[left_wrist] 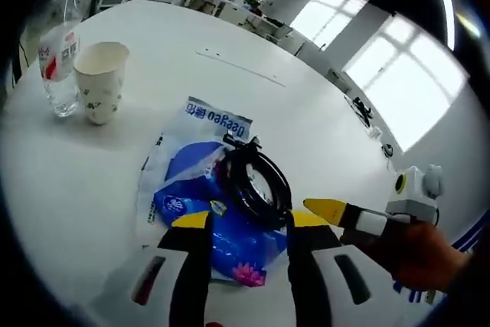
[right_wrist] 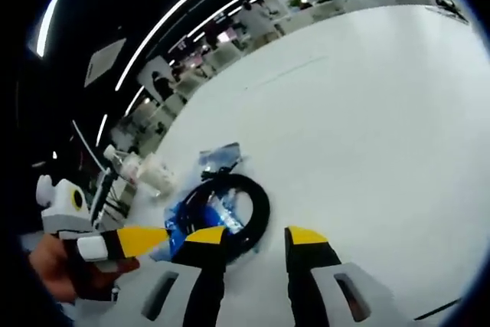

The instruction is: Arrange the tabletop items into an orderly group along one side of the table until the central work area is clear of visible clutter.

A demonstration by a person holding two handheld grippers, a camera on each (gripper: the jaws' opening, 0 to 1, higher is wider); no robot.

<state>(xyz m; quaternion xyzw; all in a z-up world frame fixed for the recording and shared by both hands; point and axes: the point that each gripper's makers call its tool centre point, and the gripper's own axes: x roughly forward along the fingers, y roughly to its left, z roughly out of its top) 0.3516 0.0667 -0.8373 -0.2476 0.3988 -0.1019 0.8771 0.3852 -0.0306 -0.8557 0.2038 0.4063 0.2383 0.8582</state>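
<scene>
Both claws stand released. Left claw (left_wrist: 249,223) hovers over the blue tissue pack (left_wrist: 222,231); right claw (right_wrist: 256,233) sits just beside the black cable coil (right_wrist: 230,216) resting on that pack. Beyond lie a clear plastic bag (left_wrist: 210,124), then a paper cup (left_wrist: 99,80) touching a water bottle (left_wrist: 60,55) near the white surface (left_wrist: 230,44) edge. Judgement: grouping is only started; pack, coil and bag remain central.
</scene>
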